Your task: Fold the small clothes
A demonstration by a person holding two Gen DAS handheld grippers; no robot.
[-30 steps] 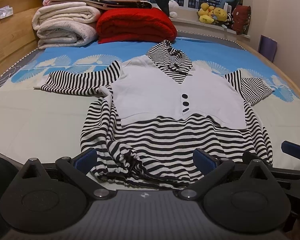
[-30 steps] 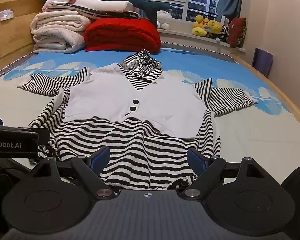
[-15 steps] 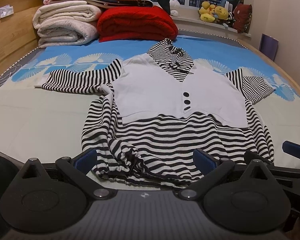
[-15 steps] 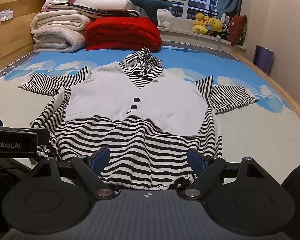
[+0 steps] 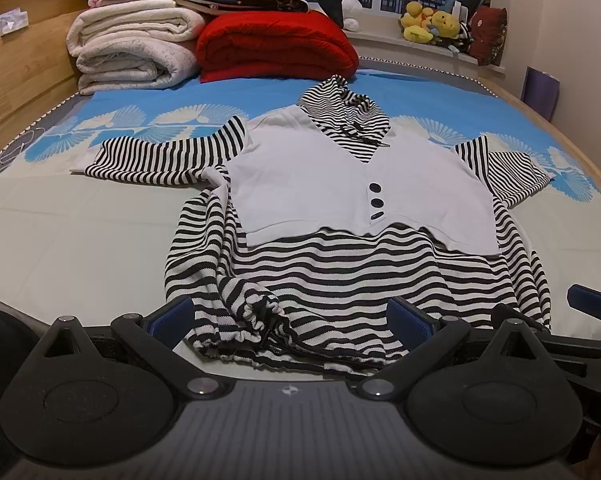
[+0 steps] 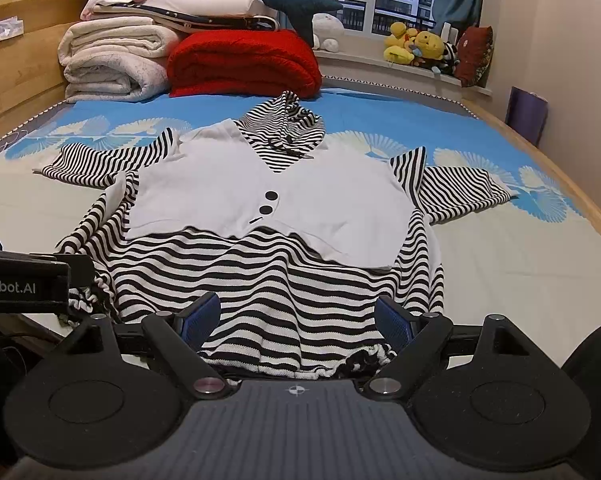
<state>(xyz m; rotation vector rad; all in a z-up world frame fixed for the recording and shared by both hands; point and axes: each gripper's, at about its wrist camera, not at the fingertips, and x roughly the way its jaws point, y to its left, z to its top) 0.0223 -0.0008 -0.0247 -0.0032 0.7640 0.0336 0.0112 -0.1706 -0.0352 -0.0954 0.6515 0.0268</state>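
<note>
Striped knit top point(image 5: 340, 276) lies flat, face up, on the bed point(image 5: 60, 248); plain white vest panel with dark round buttons, hood toward the headboard, sleeves out sideways. Hem is gathered, bunched at its left corner. My left fingers point(image 5: 288, 320) are spread over that hem, nothing pinched. My right fingers point(image 6: 296, 322) are spread likewise at the hem, empty. Folded fleecy blankets point(image 6: 112, 64) lie beyond.
</note>
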